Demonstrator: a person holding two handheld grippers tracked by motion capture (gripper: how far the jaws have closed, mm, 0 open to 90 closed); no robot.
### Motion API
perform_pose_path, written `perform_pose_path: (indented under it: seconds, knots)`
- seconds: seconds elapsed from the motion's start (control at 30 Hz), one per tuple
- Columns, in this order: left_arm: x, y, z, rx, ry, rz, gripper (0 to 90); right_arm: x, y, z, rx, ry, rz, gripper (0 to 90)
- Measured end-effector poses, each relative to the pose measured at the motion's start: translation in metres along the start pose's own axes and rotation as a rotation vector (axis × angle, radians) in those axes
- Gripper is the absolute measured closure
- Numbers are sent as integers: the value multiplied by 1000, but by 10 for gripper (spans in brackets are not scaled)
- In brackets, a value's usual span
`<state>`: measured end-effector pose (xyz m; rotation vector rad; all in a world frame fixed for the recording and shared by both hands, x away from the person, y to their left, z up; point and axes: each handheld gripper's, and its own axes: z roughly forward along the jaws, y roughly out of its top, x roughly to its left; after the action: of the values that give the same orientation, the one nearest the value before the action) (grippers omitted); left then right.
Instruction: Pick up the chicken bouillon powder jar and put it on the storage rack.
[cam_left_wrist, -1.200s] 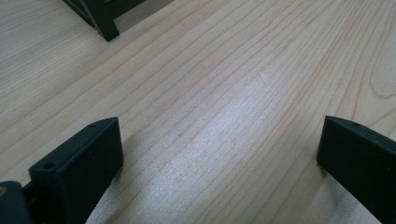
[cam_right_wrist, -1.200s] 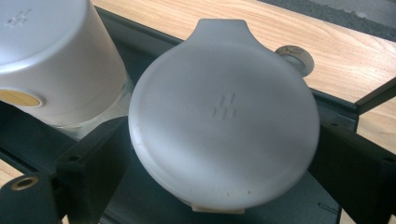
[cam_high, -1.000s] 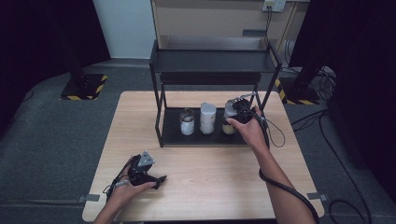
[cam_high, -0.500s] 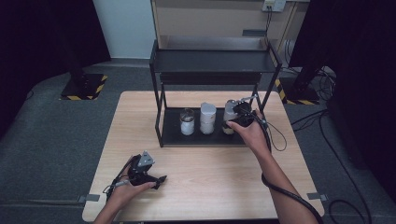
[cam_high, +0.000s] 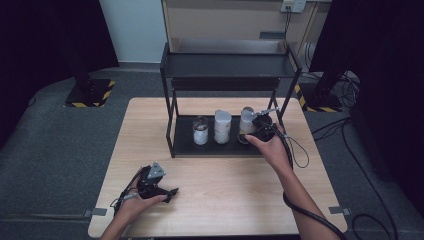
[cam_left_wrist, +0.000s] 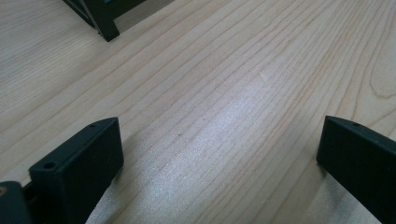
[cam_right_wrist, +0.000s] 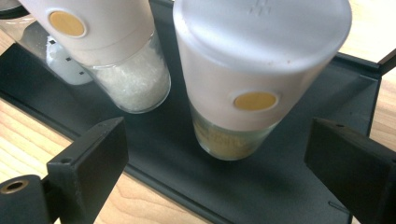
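jar (cam_right_wrist: 252, 84) on rack shelf (cam_right_wrist: 299, 196), btwn open right gripper (cam_right_wrist: 219, 158) jaws.

A light wooden table (cam_high: 225, 200) was set on grey carpeted floor (cam_high: 55, 150). Dark curtains (cam_high: 45, 40) were hung at both sides, and a pale wall panel (cam_high: 132, 30) was seen behind.

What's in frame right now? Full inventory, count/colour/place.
Table: 1, light wood, centre of the high view.
Shelf rack: 1, black, two tiers, back half of table.
Jars: 3, clear glass, in a row on the rack's bottom tray; left jar short, middle jar and right jar white-capped; right one holds yellowish contents.
Cable: 1, black, trailing on table by the right hand.
Left gripper: black, jaws open, resting on table front-left.
Right gripper: black, jaws open, at the right jar, not touching.
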<state>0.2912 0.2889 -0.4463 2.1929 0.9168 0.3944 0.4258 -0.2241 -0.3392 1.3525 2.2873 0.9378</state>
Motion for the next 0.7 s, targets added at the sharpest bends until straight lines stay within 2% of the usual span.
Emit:
perform_pose_path:
  seconds: [0.27, 0.7]
  knots:
    - [0, 0, 0, 0, 0, 0, 0, 0, -10, -5, -11, 19, 2, 67]
    - [0, 0, 0, 0, 0, 0, 0, 10, -26, -14, -19, 38, -18, 67]
